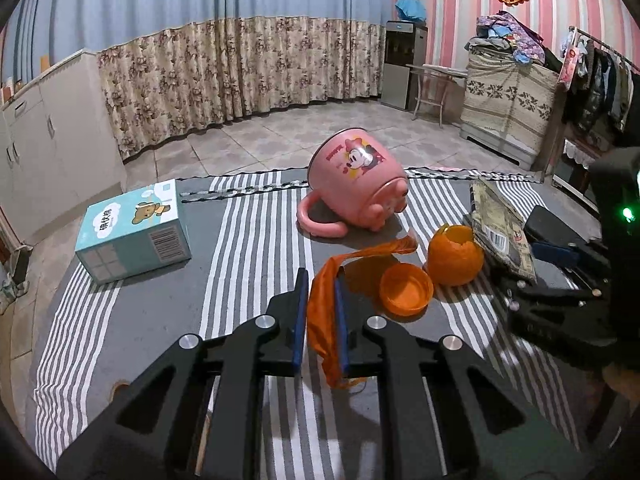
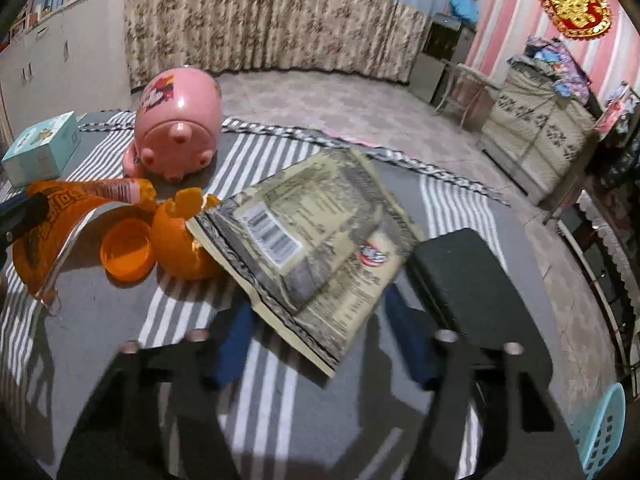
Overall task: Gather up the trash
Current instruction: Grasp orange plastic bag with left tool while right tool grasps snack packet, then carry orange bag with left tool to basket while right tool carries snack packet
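Observation:
My left gripper (image 1: 319,280) is shut on an orange plastic wrapper (image 1: 322,320), held just above the striped cloth; the wrapper also shows in the right wrist view (image 2: 44,236). An orange peel shell (image 1: 454,256) and an orange lid (image 1: 406,289) lie right of it, also seen from the right wrist as the peel (image 2: 180,248) and the lid (image 2: 128,254). A tan snack packet (image 2: 316,240) lies between the open fingers of my right gripper (image 2: 324,316), its near corner over the gap; the packet appears at the right in the left wrist view (image 1: 500,226). The right gripper (image 1: 560,280) shows there too.
A pink cartoon mug (image 1: 356,180) lies on its side at the back of the striped cloth (image 1: 248,240). A teal box (image 1: 134,232) sits at the left. A black case (image 2: 464,276) lies right of the packet. A light blue chair (image 2: 604,432) stands at the table's right.

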Tool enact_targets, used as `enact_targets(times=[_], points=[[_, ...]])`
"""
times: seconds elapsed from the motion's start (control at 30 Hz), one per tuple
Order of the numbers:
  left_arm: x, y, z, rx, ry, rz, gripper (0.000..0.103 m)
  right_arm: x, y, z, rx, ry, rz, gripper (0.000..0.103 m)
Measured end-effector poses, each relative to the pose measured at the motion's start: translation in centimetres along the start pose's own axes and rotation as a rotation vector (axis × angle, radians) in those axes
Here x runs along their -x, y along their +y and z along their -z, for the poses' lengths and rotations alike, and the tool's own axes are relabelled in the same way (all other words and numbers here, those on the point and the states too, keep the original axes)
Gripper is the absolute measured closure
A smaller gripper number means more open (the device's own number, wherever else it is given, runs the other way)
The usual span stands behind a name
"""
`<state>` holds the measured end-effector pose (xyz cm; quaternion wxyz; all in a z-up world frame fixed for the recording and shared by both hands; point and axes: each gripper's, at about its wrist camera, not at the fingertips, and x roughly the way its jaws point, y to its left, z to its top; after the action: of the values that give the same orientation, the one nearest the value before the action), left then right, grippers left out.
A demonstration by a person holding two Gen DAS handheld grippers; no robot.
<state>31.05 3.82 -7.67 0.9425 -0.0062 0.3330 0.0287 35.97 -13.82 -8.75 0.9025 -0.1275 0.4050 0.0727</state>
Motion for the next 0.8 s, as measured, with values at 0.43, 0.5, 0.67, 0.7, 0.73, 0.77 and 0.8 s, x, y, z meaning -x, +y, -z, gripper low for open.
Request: enact_targets(times=[0.43, 0.5, 0.67, 0.7, 0.73, 0.77, 0.8], points=[[-0.1, -0.1, 0.2, -0.003, 0.000, 0.004, 0.095, 3.2, -3.0, -0.1, -0.105, -0.097, -0.089, 0.081], [0.0, -0.1, 0.2, -0.006, -0.002, 0.003, 0.095, 3.5, -3.5, 0.0, -0.119, -0.102, -0.095, 0.083], [0.0, 0.0, 0.1, -0.004, -0.007, 0.006, 0.095, 5.2, -4.7, 0.1, -0.145, -0.142, -0.102, 0.084], [0.1, -0.1, 0.1, -0.006, -0.008, 0.006, 0.095, 5.6, -4.9, 0.3, -0.149, -0.149, -0.101, 0.084], [0.1, -0.1, 0.1, -0.008, -0.008, 0.005, 0.095, 6.2, -5.2, 0.4, -0.151, -0.158, -0.099, 0.084], [0.1, -0.1, 0.2, -0.011, -0.009, 0.003, 0.095, 6.6, -5.5, 0.4, -0.153, -0.164, -0.100, 0.084], [0.2, -0.1, 0.2, -0.012, -0.010, 0.002, 0.095, 7.3, -5.8, 0.6, -0.153, -0.173, -0.097, 0.084]])
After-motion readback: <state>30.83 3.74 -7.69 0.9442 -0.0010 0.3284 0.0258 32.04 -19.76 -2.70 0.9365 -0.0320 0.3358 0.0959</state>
